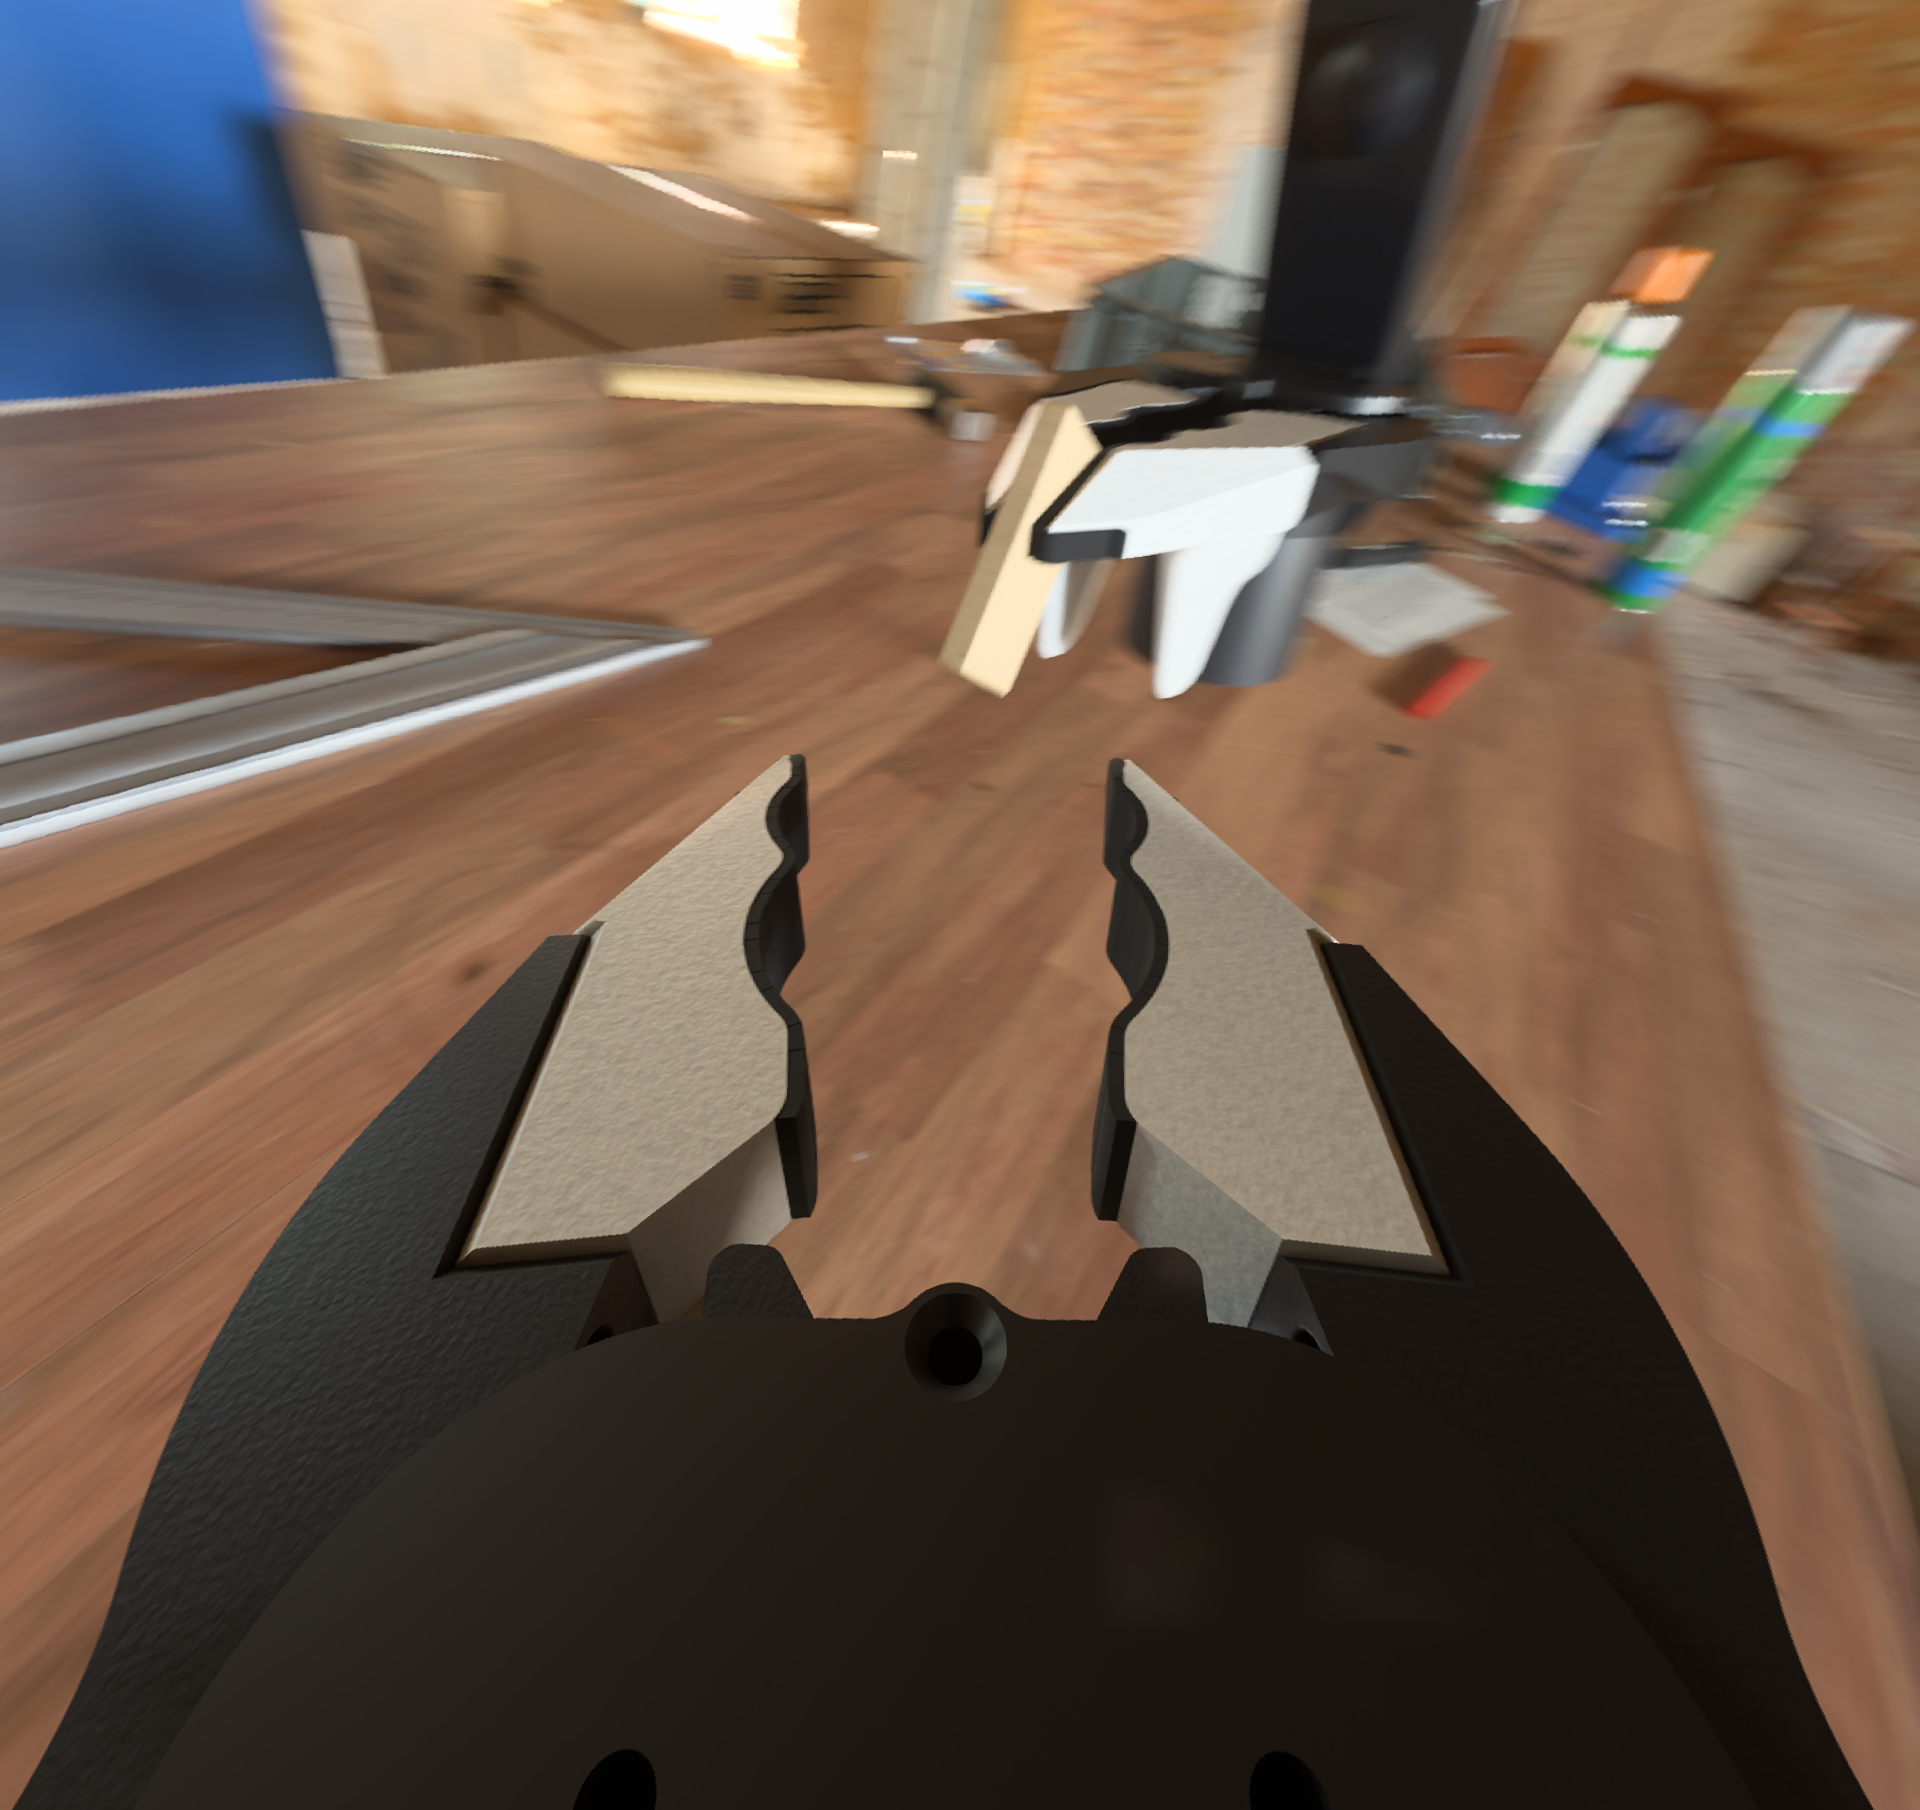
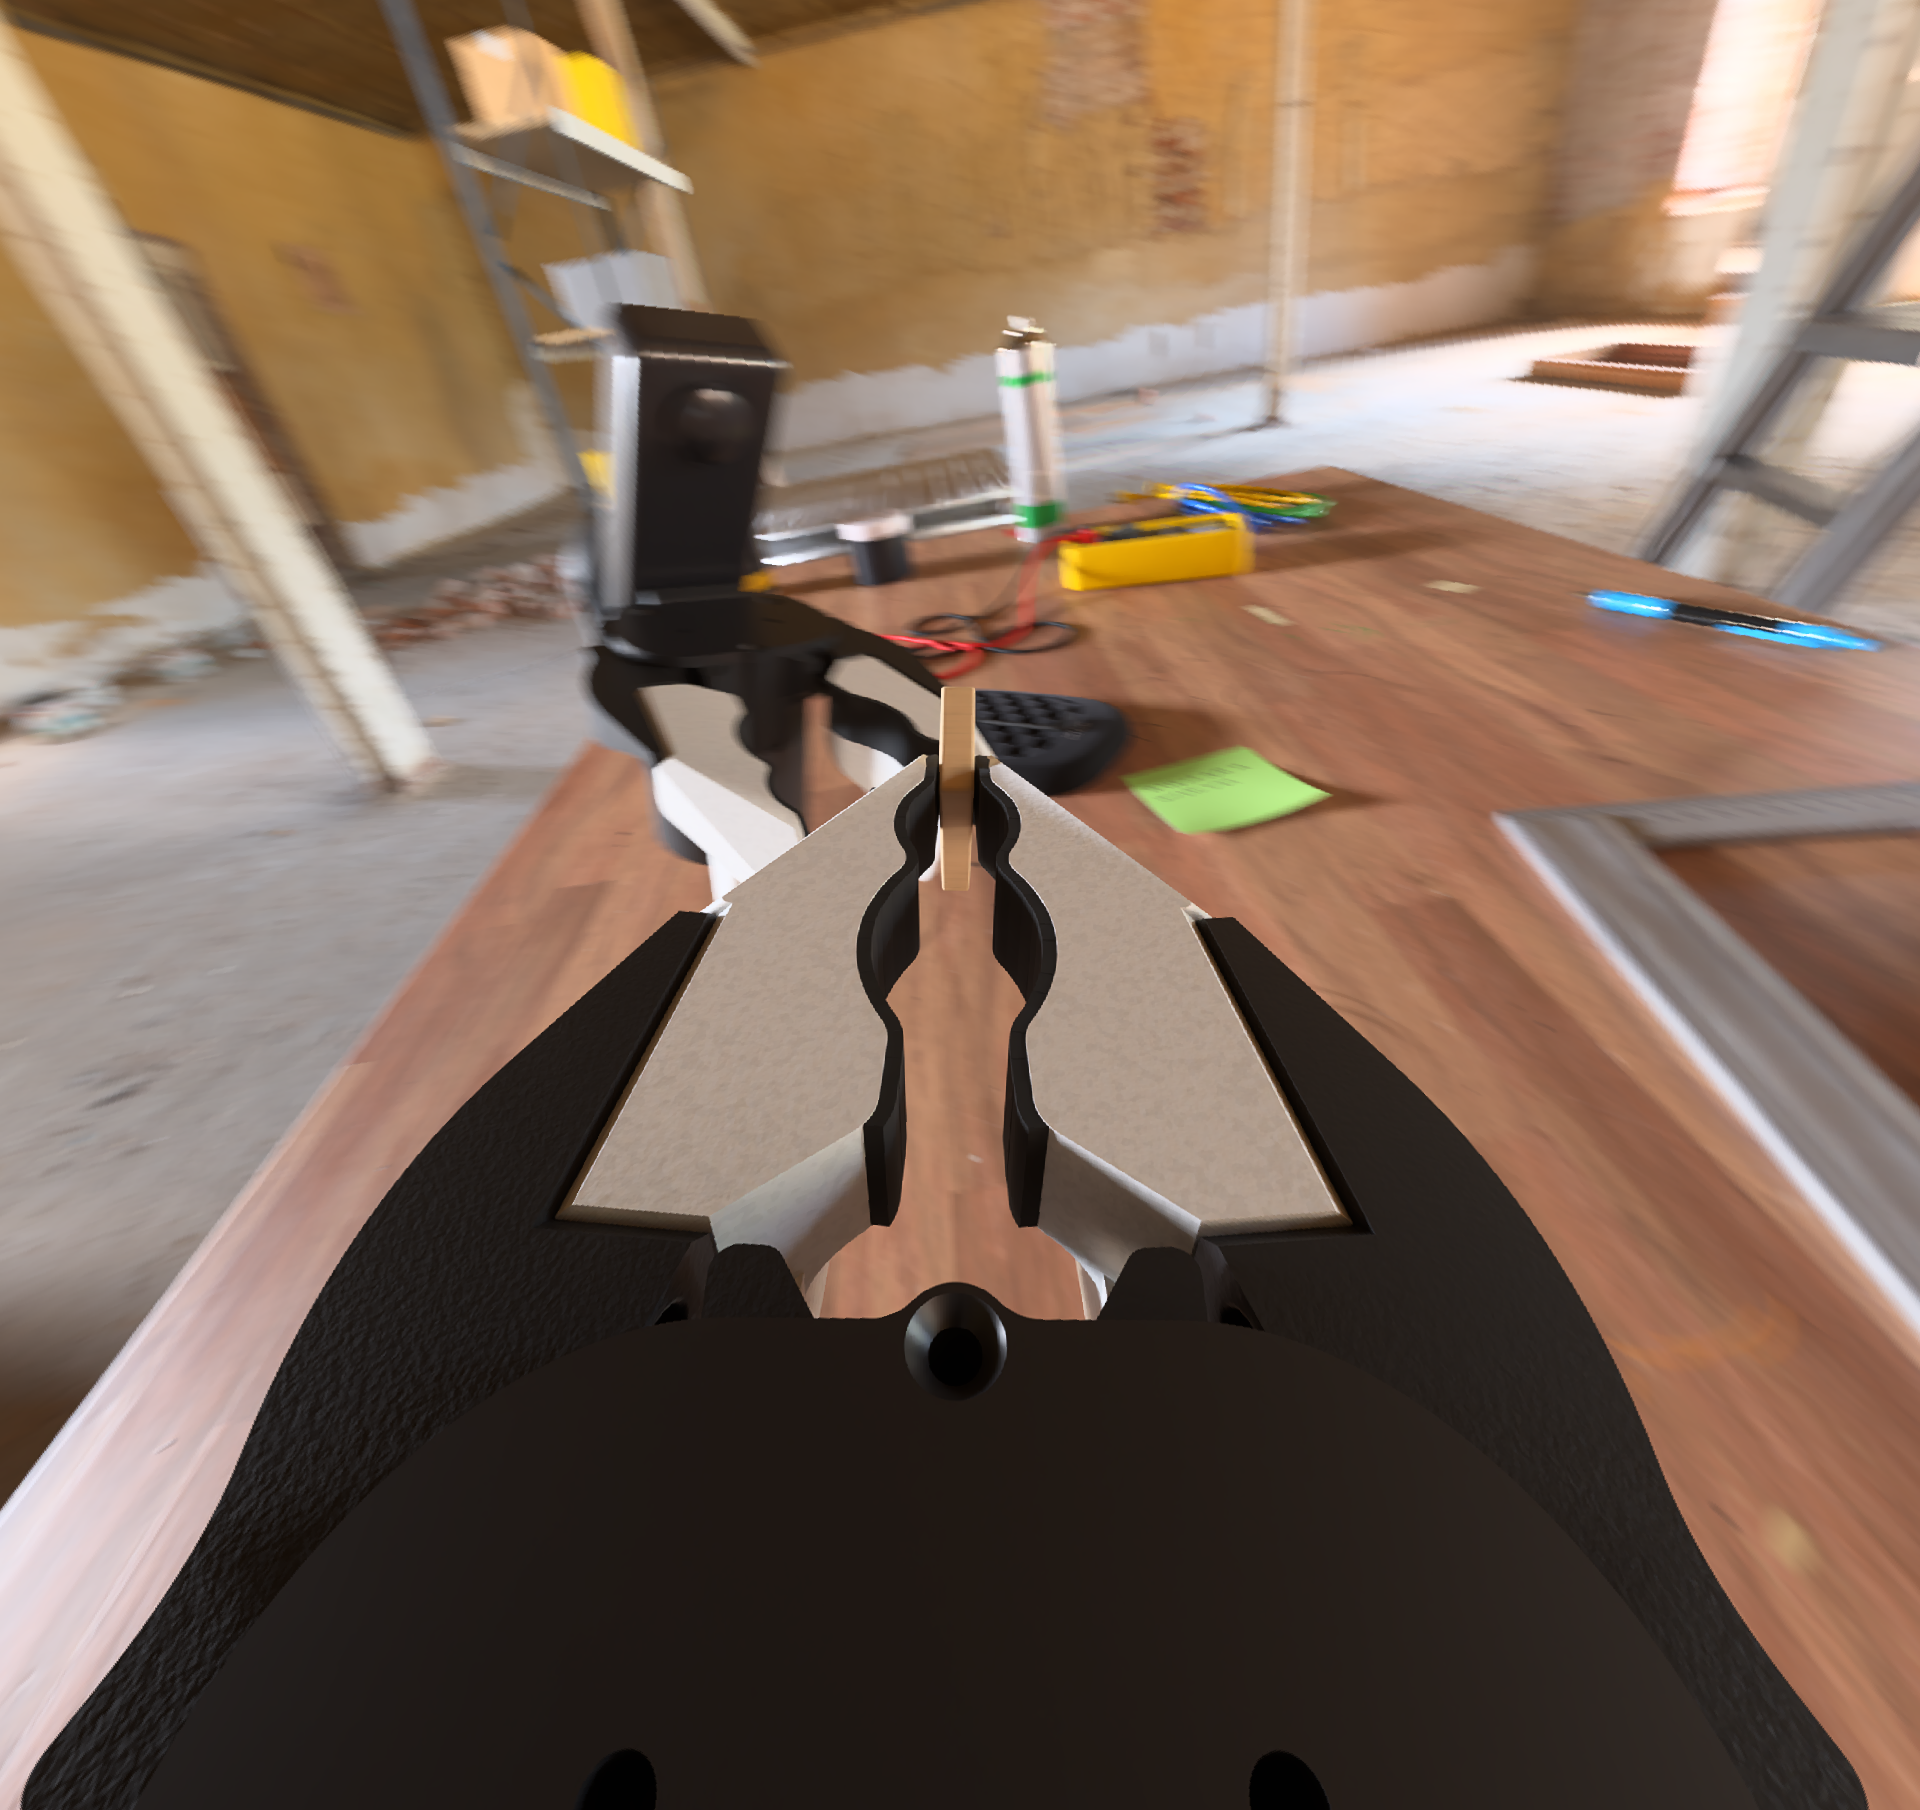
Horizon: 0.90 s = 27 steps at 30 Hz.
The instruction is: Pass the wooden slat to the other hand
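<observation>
The wooden slat [image 2: 956,794] is a short, pale strip held upright between my right gripper's [image 2: 956,784] fingertips, which are shut on it above the wooden table [image 2: 1351,1085]. In the left wrist view the slat [image 1: 1008,565] hangs tilted from the right gripper [image 1: 1049,482], ahead of and slightly right of my left gripper [image 1: 956,773]. The left gripper is open and empty, with a gap between it and the slat. In the right wrist view the left gripper [image 2: 831,773] sits just beyond and left of the slat.
A grey frame [image 2: 1662,929] lies on the table at the right. Farther off are a green note [image 2: 1226,789], a black perforated pad [image 2: 1049,732], a yellow box with wires [image 2: 1153,550], a white and green tube [image 2: 1029,430] and a blue pen [image 2: 1735,622].
</observation>
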Available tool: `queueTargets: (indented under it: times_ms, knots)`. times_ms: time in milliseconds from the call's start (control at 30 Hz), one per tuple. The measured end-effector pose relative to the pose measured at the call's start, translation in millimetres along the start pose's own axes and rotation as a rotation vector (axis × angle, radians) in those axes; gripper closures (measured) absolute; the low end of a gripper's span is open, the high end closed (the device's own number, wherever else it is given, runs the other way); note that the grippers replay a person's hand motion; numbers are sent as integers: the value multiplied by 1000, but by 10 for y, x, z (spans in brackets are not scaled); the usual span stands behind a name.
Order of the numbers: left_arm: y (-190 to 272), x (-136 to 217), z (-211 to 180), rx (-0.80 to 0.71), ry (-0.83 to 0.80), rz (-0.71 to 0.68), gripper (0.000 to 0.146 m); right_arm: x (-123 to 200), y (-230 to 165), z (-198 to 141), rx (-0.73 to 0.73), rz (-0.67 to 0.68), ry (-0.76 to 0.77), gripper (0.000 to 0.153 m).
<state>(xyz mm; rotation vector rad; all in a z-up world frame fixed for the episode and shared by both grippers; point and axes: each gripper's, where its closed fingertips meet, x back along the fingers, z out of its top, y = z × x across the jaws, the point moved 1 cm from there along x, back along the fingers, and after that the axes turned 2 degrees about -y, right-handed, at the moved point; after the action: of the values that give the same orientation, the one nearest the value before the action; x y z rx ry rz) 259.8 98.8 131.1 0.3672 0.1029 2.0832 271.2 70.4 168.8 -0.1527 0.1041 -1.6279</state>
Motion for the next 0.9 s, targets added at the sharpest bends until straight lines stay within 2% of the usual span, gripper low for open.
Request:
queueTargets:
  times_ms: [67,233,300,467,700,800,900]
  knots:
    - [-203,82,-9,-17,15,219,82,90,186,-20,35,-172,-41,147]
    - [-655,514,-151,-66,31,857,81,439,559,-216,131,-719,-128,147]
    - [-700,619,-248,-70,45,994,77,536,597,-355,113,-876,-121,147]
    - [-641,617,-363,-48,59,1028,77,584,545,-617,101,-1013,-128,147]
    - [-638,640,-373,-8,93,1008,86,619,576,-645,55,-1007,-124,147]
    - [-633,634,-375,-9,94,1000,92,792,667,-411,107,-1018,-116,147]
    - [-623,617,-378,-25,88,1000,98,1280,1004,137,146,-1060,-111,147]
